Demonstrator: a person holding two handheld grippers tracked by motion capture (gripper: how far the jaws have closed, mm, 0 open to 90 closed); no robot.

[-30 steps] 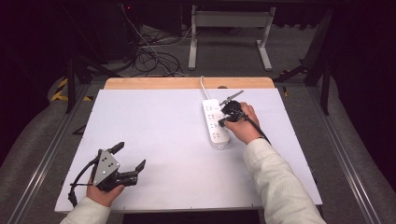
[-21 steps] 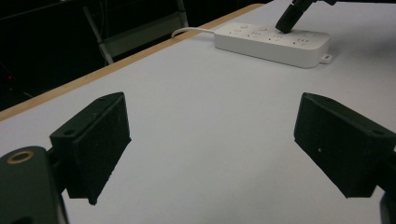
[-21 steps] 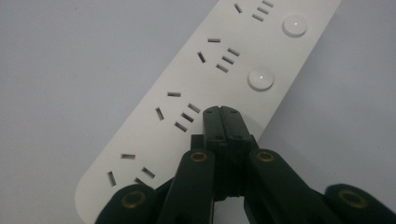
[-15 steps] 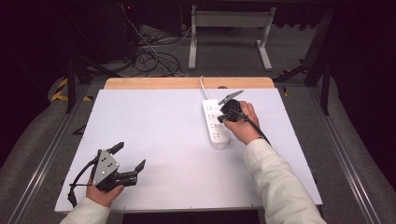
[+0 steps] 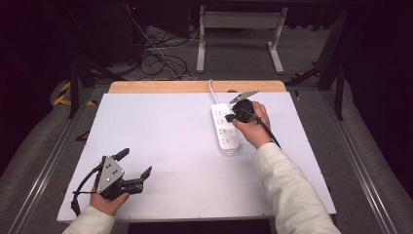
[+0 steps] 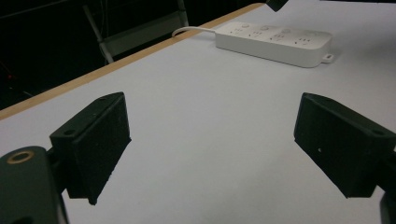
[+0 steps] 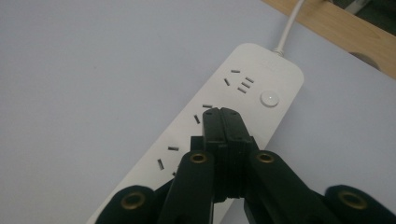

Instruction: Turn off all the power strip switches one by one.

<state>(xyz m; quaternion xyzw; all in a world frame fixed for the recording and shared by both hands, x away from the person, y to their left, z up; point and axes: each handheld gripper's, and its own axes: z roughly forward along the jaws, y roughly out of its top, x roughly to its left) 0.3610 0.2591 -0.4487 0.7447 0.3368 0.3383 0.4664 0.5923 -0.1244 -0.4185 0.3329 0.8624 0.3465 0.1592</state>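
A white power strip (image 5: 225, 130) lies lengthwise on the white table (image 5: 160, 131), right of centre, with its cord (image 5: 212, 90) running off the far edge. My right gripper (image 5: 229, 117) hovers over the strip's far half with its jaws pressed together and nothing between them. In the right gripper view the shut tips (image 7: 222, 112) sit just above the strip (image 7: 243, 88), short of its round button (image 7: 270, 98). My left gripper (image 5: 135, 162) rests at the near left, jaws wide open and empty. Beyond its tips (image 6: 210, 140) in the left gripper view, the strip (image 6: 275, 39) lies far off.
A wooden strip (image 5: 195, 87) borders the table's far edge. Beyond it are cables (image 5: 160, 63) on the floor and a metal stand (image 5: 238, 29). Bare white surface stretches between the two hands.
The right hand has edged a little along the strip toward its far end, jaws staying shut. The left gripper has not moved.
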